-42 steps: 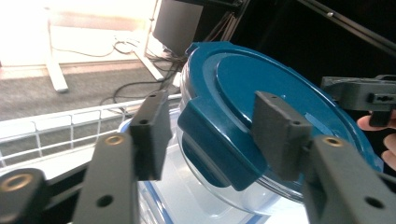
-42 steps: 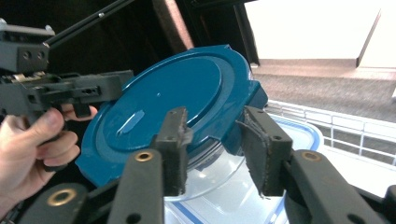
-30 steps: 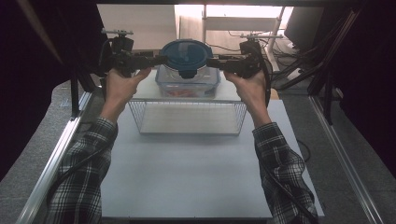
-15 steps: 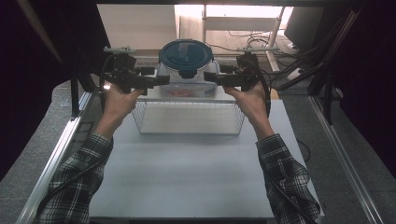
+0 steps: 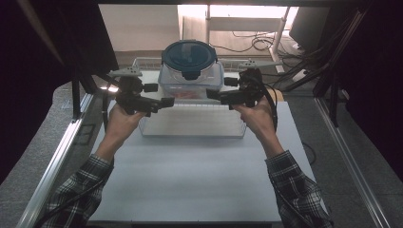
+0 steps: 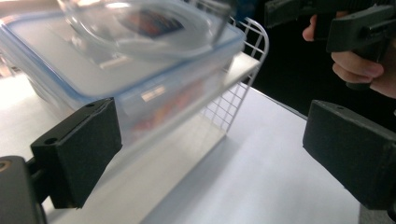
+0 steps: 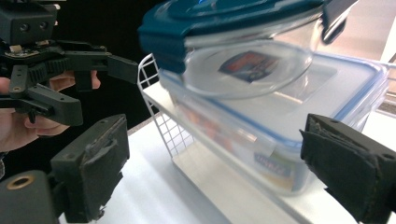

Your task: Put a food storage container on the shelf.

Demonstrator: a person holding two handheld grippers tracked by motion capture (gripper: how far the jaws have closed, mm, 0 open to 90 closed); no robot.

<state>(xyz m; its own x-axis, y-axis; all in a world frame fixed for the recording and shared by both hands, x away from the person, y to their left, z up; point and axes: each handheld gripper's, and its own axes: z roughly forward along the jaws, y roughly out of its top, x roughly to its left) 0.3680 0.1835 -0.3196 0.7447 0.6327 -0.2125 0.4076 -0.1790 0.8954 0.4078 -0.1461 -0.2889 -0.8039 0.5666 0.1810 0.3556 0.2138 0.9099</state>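
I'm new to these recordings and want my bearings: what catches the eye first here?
A round glass container with a dark blue lid sits stacked on a rectangular clear container with a blue-rimmed lid, both atop a white wire rack at the far middle of the table. The left gripper and right gripper flank the stack, jaws open and just widened, nothing between them.

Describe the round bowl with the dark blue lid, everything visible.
The bowl is round clear glass with a label on its base, closed by a dark blue lid with clip flaps. It sits upright on the flat lid of a rectangular clear box, which stands on a white wire rack. Nothing else touches it.
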